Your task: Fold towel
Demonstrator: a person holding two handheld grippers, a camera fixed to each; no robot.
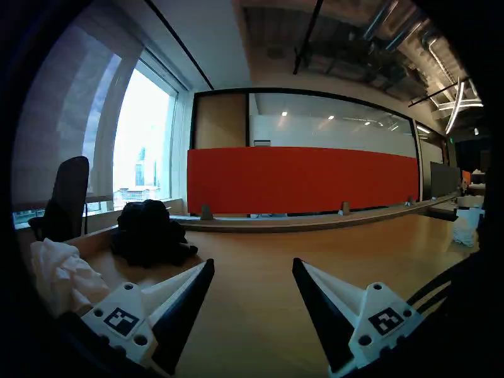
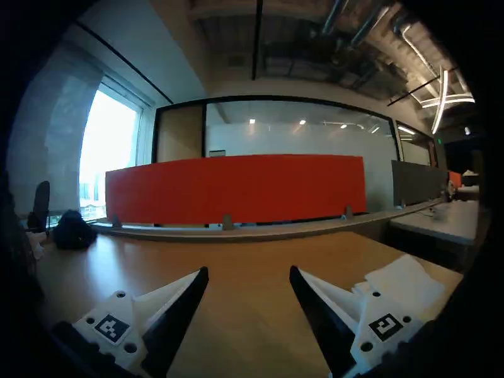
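My left hand-held gripper [image 1: 252, 263] and right hand-held gripper [image 2: 248, 271] stood wide open, empty. Crumpled towel [image 1: 63, 277] lay left, near black bundle [image 1: 148, 233]; a careless grab risked snagging both.

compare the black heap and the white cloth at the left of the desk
The black heap is dark and lies farther back; the white cloth is pale and lies nearer, just left of the left gripper. Both are crumpled rather than folded and rest on the wooden desk, with neither held.
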